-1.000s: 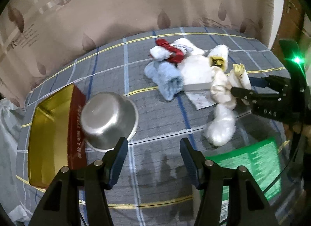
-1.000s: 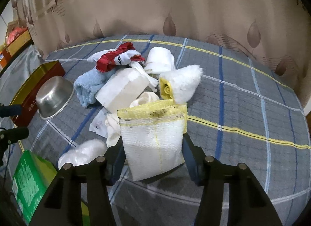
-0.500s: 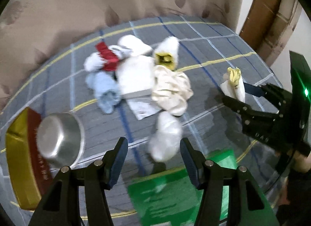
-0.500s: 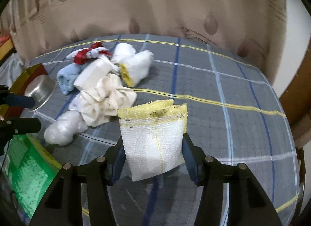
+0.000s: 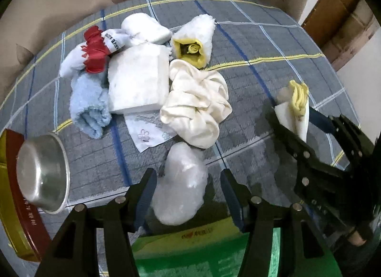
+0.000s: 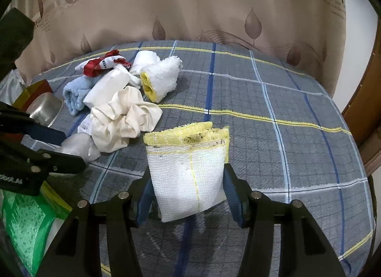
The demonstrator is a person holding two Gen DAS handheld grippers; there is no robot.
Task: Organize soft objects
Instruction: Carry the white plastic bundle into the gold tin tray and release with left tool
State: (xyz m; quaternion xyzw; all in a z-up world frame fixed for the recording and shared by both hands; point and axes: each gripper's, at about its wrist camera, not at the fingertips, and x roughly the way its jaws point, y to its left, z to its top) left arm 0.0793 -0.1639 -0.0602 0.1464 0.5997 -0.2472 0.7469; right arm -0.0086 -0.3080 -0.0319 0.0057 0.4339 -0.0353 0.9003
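Observation:
My right gripper (image 6: 187, 193) is shut on a folded white and yellow cloth (image 6: 188, 169), held above the plaid cover right of the pile; it also shows in the left wrist view (image 5: 295, 110). My left gripper (image 5: 188, 188) is open, its jaws either side of a white plastic-wrapped bundle (image 5: 181, 184). The pile holds a cream cloth (image 5: 197, 100), a white block (image 5: 138, 81), a light blue towel (image 5: 88, 103), a red and white cloth (image 5: 95, 48), a white roll (image 5: 142, 27) and a white and yellow fluffy mitt (image 5: 195, 38).
A steel bowl (image 5: 42, 177) leans on a red and gold tin box (image 5: 9, 205) at the left. A green box (image 5: 190, 253) lies at the near edge below my left gripper. A printed paper slip (image 5: 147, 134) lies under the pile. A curtain hangs behind.
My left gripper has moved right and forward, from the bowl to the plastic-wrapped bundle. My right gripper has carried the white and yellow cloth right, away from the pile.

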